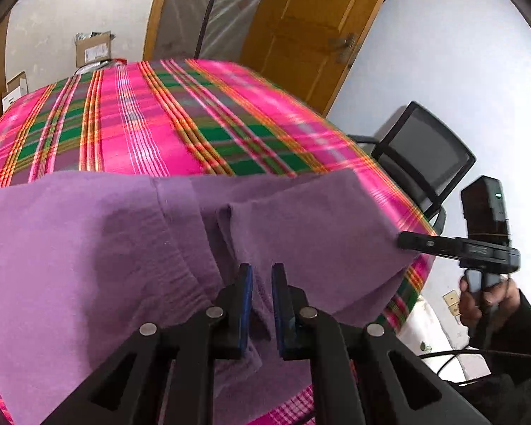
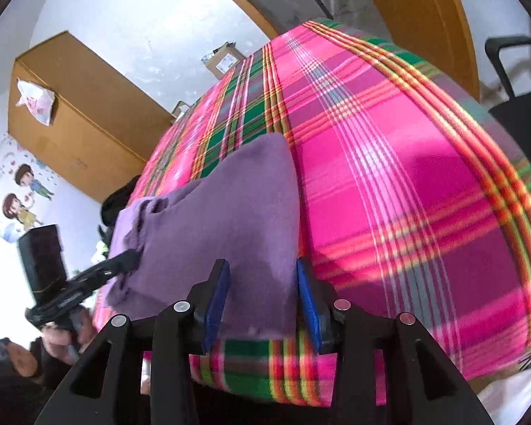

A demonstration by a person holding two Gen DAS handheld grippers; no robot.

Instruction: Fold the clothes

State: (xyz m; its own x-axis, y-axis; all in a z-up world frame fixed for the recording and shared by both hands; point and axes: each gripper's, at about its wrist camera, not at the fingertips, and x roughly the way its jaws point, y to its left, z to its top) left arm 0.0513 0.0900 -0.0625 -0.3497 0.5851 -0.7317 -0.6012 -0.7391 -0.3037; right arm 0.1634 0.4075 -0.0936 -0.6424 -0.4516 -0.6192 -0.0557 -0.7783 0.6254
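Observation:
A purple garment [image 1: 99, 248] lies flat across the near part of a table covered in pink plaid cloth [image 1: 180, 124]. My left gripper [image 1: 262, 283] sits low over the garment's near edge, its blue pads close together with a ridge of the purple fabric pinched between them. From the right wrist view the left gripper [image 2: 132, 258] bites into the bunched left edge of the garment [image 2: 230, 212]. My right gripper [image 2: 262, 283] stands open, pads wide apart on either side of the garment's near right corner. It also shows side-on as the right gripper [image 1: 407, 241] at that corner.
A black office chair [image 1: 424, 152] stands just beyond the table's right edge. Cardboard boxes [image 1: 92, 49] sit at the far side, and a tall brown cabinet [image 2: 78, 117] stands by the wall. A wooden door [image 1: 301, 24] is behind the table. A person's hand [image 1: 485, 297] holds the right tool.

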